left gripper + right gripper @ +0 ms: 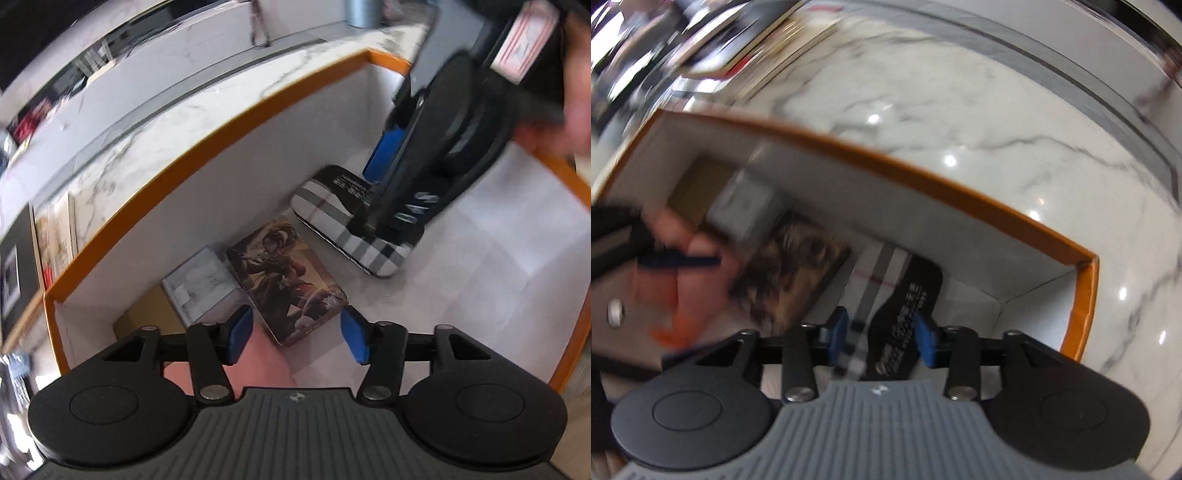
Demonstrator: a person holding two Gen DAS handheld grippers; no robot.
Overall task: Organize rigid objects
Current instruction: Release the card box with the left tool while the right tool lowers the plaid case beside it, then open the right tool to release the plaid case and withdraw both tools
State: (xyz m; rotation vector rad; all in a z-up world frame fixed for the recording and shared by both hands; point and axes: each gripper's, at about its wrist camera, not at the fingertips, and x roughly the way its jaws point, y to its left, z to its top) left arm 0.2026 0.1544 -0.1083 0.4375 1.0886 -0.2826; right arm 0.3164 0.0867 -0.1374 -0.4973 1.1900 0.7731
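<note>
An orange-rimmed box (207, 140) with a white inside holds a plaid case (325, 210), an illustrated card box (288, 280), a small grey-white box (199, 284) and a tan flat item (147, 314). My left gripper (297, 336) is open just above the near end of the card box. My right gripper (881, 334) is down in the box, its blue pads on either side of the plaid case (875, 273); its jaws stand apart. The right gripper also shows in the left wrist view (391, 147), standing on the plaid case. The card box (790, 273) is blurred.
The box (923, 177) stands on a white marble floor (979, 110). Books or frames (37, 251) lie outside its left wall. A hand and the left gripper (679, 258) blur across the left of the right wrist view.
</note>
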